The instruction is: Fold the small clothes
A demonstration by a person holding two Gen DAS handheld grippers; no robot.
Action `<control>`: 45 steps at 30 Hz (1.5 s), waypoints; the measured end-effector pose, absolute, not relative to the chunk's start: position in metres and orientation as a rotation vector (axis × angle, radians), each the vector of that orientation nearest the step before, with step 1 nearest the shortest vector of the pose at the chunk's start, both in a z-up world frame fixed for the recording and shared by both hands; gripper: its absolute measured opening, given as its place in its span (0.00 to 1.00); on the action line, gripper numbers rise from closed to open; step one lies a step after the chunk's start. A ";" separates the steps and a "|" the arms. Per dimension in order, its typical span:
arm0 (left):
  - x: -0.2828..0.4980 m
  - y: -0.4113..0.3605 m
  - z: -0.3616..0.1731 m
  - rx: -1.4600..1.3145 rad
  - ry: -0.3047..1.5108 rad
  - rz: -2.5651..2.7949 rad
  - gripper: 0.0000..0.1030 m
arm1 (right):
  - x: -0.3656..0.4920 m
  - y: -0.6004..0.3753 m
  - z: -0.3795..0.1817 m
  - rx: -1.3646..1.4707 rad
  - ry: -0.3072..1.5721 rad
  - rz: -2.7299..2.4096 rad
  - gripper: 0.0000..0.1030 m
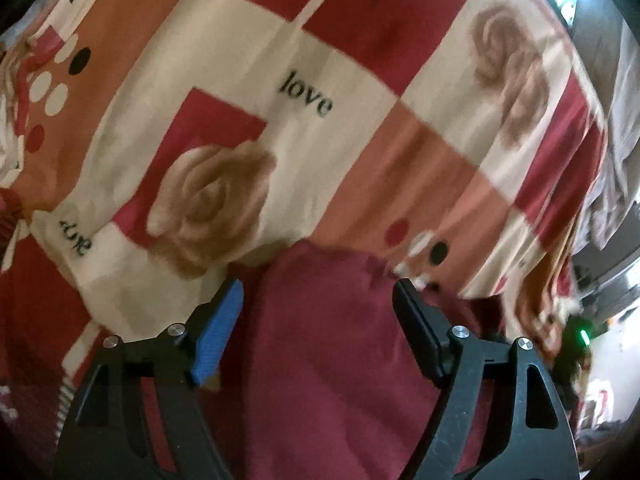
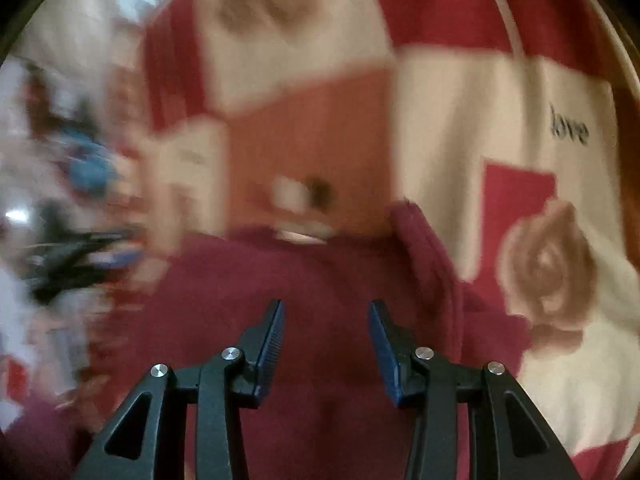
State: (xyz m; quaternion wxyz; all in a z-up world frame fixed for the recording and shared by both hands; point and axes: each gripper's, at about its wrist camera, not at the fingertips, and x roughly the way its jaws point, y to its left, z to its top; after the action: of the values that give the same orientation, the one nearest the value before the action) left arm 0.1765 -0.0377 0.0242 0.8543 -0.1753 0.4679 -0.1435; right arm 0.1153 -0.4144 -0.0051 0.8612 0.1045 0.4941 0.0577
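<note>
Maroon garment on patterned bedsheet: soft, light, limp; best pinched at an edge. Left gripper wide, empty; right gripper part-open, empty.

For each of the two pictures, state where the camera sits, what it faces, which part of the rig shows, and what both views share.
Left wrist: behind the left gripper, looking down on a maroon garment; open fingers show.
Right wrist: behind the right gripper, facing the same garment; parted fingers show, picture blurred.
Shared: the garment, and the patchwork bedspread printed "love" with roses.
</note>
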 end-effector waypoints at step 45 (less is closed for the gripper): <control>0.042 -0.030 -0.015 -0.130 1.087 -0.463 0.23 | -0.038 -0.409 -0.001 0.290 1.058 0.248 0.21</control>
State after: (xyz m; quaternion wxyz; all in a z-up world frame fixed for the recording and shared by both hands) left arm 0.0418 -0.0304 -0.0146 0.8286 -0.0611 0.5119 -0.2181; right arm -0.0385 -0.4093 -0.0010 0.8460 0.1377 0.5015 0.1177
